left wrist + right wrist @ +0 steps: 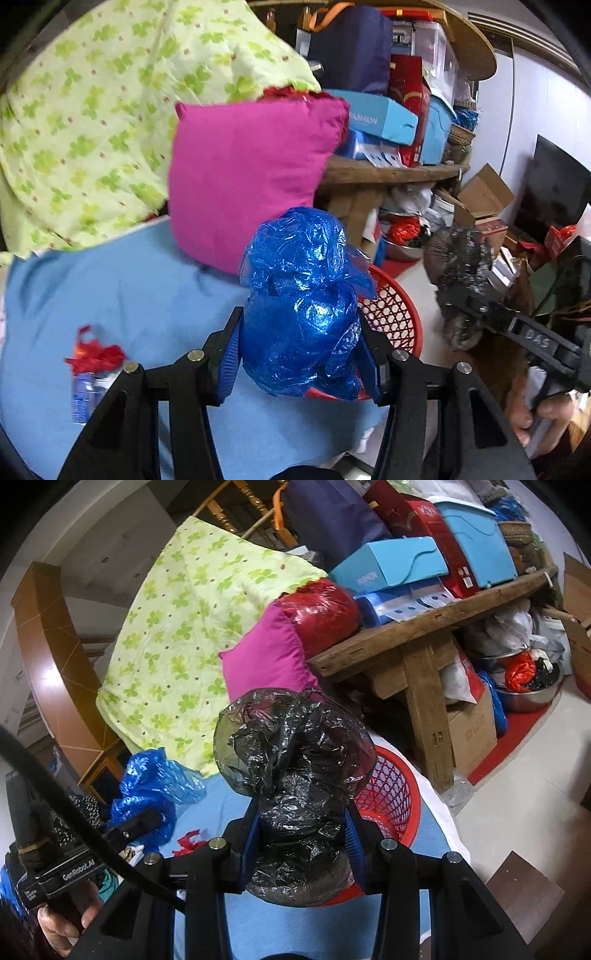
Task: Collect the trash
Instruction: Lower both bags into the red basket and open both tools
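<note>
Black tongs [301, 354] — blue pads [356, 845], brass screws

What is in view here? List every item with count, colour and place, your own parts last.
blue plastic bag: 1, blue, in the left claw, near the basket
black plastic bag: 1, black, in the right claw, near the basket
mesh basket: 1, red, at the bed edge
red scraps: 1 clump, red, on the blue sheet
blue sheet: 1, light blue, on the bed
pillow: 1, magenta, behind the bags
quilt: 1, green clover print, piled left
wooden bench: 1, brown, stacked with boxes
left claw: shut on the blue bag
right claw: shut on the black bag
</note>
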`<state>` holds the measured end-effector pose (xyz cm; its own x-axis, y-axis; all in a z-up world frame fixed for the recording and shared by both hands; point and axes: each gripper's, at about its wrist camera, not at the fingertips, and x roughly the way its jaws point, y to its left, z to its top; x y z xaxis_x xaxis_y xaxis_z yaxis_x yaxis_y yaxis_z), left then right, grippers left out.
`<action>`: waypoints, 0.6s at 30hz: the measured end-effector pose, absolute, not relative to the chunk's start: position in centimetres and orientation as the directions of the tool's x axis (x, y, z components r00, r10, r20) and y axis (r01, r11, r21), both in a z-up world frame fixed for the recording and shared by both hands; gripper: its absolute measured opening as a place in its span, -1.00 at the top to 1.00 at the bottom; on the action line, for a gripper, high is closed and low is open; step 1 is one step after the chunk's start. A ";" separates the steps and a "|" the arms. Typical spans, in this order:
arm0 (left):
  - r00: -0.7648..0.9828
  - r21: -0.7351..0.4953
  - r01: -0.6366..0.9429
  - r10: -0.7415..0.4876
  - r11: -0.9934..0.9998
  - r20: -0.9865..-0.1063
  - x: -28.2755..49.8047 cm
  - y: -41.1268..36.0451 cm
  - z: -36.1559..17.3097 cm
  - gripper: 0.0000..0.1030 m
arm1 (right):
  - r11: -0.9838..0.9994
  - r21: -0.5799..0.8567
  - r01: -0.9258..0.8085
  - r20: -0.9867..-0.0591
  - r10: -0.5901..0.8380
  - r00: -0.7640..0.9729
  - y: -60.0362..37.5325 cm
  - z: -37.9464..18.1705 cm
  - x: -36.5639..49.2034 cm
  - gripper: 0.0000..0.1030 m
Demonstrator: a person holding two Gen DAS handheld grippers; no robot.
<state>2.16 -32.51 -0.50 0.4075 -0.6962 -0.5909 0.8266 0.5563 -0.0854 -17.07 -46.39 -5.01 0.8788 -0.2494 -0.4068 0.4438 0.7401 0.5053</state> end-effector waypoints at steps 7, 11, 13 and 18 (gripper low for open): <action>0.363 -0.067 0.861 -0.702 0.504 -0.613 2.5 -36.6 -2.5 -0.25 | 0.669 0.599 0.440 -0.418 -0.207 0.884 -49.6 -8.3 -14.3 -0.16; 0.345 -0.081 0.865 -0.705 0.495 -0.620 2.9 -36.2 -3.2 -0.31 | 0.619 0.665 0.417 -0.399 -0.177 0.900 -50.6 -9.3 -14.0 -0.25; 0.357 -0.074 0.860 -0.698 0.505 -0.621 3.0 -35.2 -3.4 -0.31 | 0.625 0.658 0.419 -0.395 -0.186 0.899 -50.3 -9.1 -14.3 -0.25; 0.417 -0.067 0.827 -0.690 0.558 -0.592 2.6 -30.5 -3.1 -0.31 | 0.694 0.588 0.416 -0.364 -0.232 0.902 -47.7 -7.2 -15.4 -0.25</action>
